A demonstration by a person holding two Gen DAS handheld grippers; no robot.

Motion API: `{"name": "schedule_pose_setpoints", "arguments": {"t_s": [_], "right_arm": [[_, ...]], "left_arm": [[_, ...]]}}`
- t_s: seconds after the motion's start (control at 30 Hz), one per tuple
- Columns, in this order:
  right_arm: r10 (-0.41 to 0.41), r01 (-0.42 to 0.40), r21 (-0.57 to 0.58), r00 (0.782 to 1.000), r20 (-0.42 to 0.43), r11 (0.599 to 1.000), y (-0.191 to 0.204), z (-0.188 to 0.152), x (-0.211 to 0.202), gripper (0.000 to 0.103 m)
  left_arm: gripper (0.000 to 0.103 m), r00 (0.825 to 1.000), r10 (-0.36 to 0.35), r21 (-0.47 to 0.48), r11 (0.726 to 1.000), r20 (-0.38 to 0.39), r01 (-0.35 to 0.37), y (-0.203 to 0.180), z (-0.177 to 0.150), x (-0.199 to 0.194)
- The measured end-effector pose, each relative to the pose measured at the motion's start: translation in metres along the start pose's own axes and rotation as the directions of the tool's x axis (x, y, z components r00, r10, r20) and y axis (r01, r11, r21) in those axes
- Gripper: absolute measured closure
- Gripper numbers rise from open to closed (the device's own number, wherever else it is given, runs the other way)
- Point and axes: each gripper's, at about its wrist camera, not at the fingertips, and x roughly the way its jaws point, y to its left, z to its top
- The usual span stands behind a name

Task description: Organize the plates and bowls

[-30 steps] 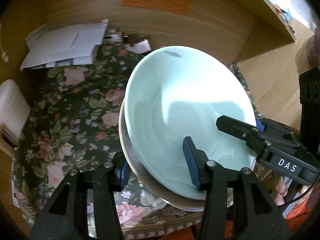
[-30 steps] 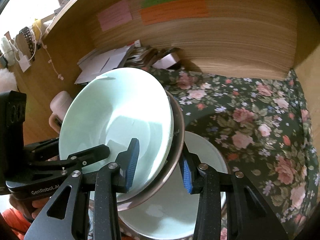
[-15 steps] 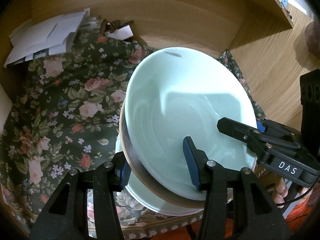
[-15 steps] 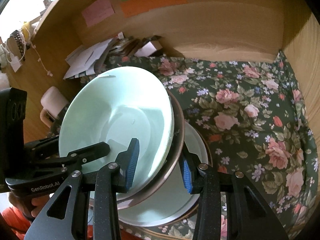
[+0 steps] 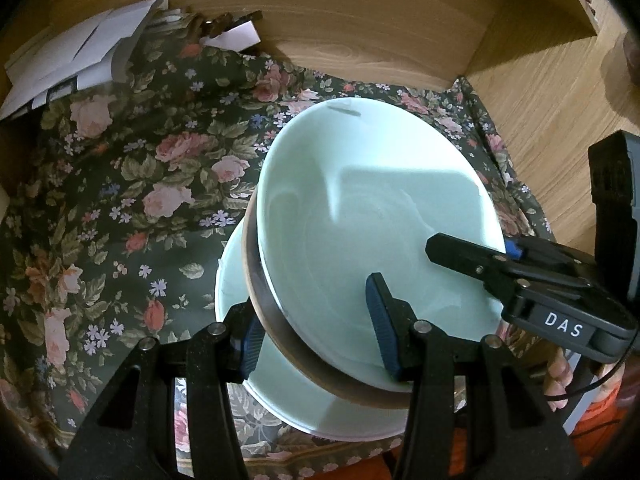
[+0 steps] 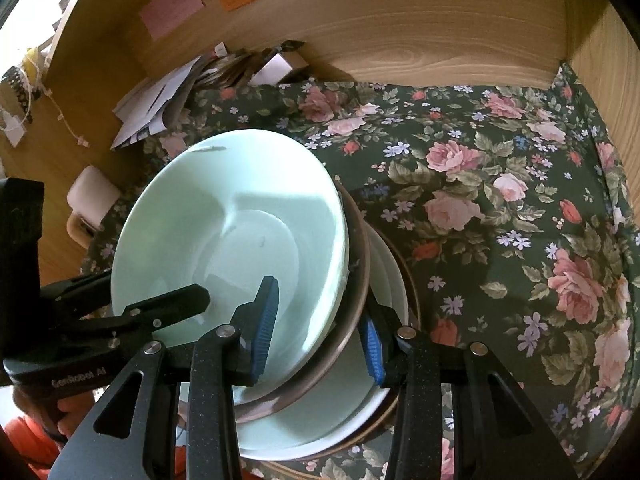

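Note:
A pale green bowl (image 5: 372,216) sits nested in a brown bowl (image 5: 268,324). Both grippers hold this pair by opposite rims. My left gripper (image 5: 316,332) is shut on the near left rim. My right gripper (image 6: 316,332) is shut on the near right rim; it also shows in the left wrist view (image 5: 480,264). The pair hangs just above a pale green plate (image 5: 240,280) that lies on a brown plate (image 6: 412,280) on the floral cloth (image 5: 120,184). In the right wrist view the green bowl (image 6: 224,240) tilts left.
The cloth (image 6: 500,200) covers a wooden shelf bay with a back wall (image 6: 400,20) and a right side wall (image 5: 552,120). Loose papers (image 5: 76,52) lie at the back left. A cream object (image 6: 92,200) stands at the left wall.
Both grippers have carried the nested bowls downward and toward the near plates. More of the green plate under the bowls now shows. Both grips are unchanged.

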Motion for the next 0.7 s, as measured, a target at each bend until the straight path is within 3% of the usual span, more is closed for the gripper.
{"name": "schedule_pose_setpoints", "arguments": {"t_s": [0.1, 0.27, 0.47, 0.57, 0.7], "right_arm": [[-0.019, 0.019, -0.019, 0.999, 0.027, 1.0, 0.002, 0.0, -0.004, 0.066], [-0.067, 0.073, -0.054, 0.993, 0.097, 0.996, 0.007, 0.004, -0.024, 0.062], [-0.06, 0.081, -0.099, 0.979, 0.195, 0.992, 0.022, 0.006, -0.057, 0.061], [-0.044, 0.079, -0.126, 0.964, 0.261, 0.989, 0.034, 0.006, -0.079, 0.061], [-0.01, 0.068, -0.158, 0.939, 0.345, 0.985, 0.049, 0.003, -0.106, 0.058]], "left_arm": [[0.055, 1.0, -0.007, -0.005, 1.0, 0.004, 0.007, 0.0, -0.001, -0.003], [0.055, 0.996, 0.054, 0.026, 0.998, 0.066, -0.056, 0.0, -0.001, -0.017], [0.054, 0.984, 0.088, 0.012, 0.996, 0.152, -0.091, 0.001, 0.001, -0.046], [0.054, 0.967, 0.097, 0.011, 0.995, 0.236, -0.103, -0.005, 0.001, -0.071], [0.052, 0.919, 0.106, 0.025, 0.992, 0.379, -0.125, -0.021, -0.003, -0.113]]}}
